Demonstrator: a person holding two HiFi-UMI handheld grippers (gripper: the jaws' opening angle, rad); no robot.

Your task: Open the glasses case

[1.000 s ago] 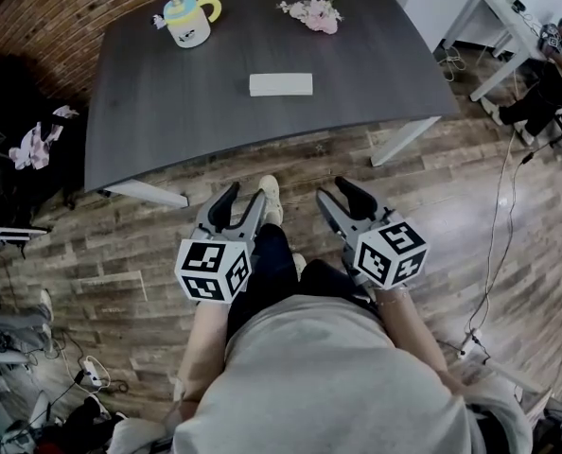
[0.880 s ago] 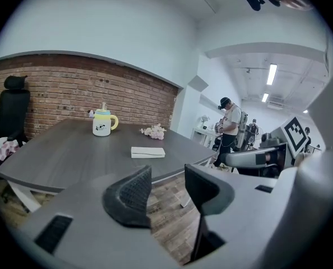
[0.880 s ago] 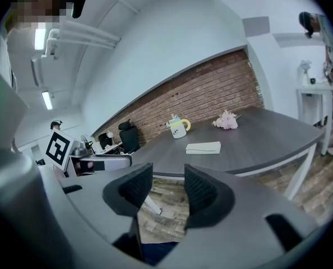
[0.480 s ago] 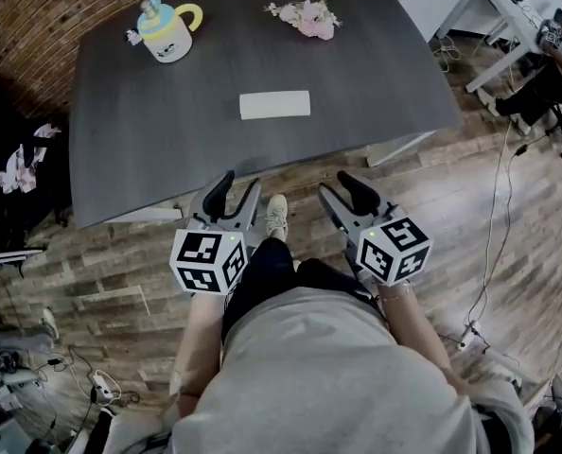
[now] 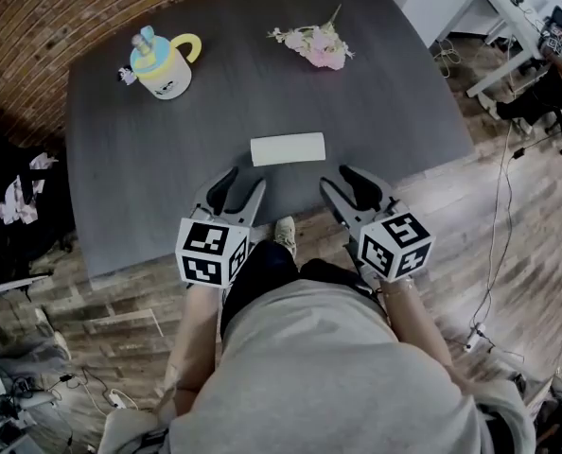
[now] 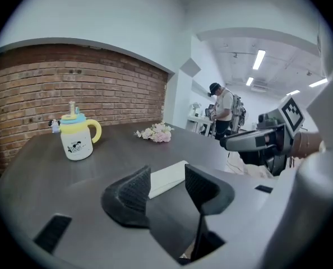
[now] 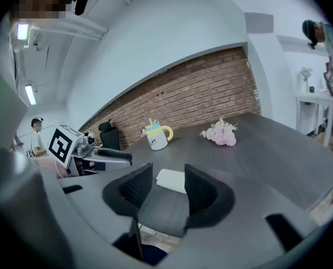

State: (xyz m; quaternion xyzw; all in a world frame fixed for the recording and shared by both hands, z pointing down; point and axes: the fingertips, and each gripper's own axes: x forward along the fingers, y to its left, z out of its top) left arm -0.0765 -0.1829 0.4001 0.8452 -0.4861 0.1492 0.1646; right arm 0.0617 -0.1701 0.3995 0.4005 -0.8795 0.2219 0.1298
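On the dark grey counter [image 5: 215,93], a white rectangular glasses case [image 5: 288,148] lies flat near the front edge. Just short of it hover the left gripper [image 5: 242,180] and right gripper [image 5: 339,179], fingers spread wide, holding nothing.

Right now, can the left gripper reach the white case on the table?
Probably yes. The left gripper is open and empty, and the white case lies ahead of it on the table with nothing between; the cup and flowers stand far behind.

Brick wall [image 5: 35,26], plank floor [image 5: 494,216], dark table [image 5: 395,112], perhaps desk [image 5: 508,15].
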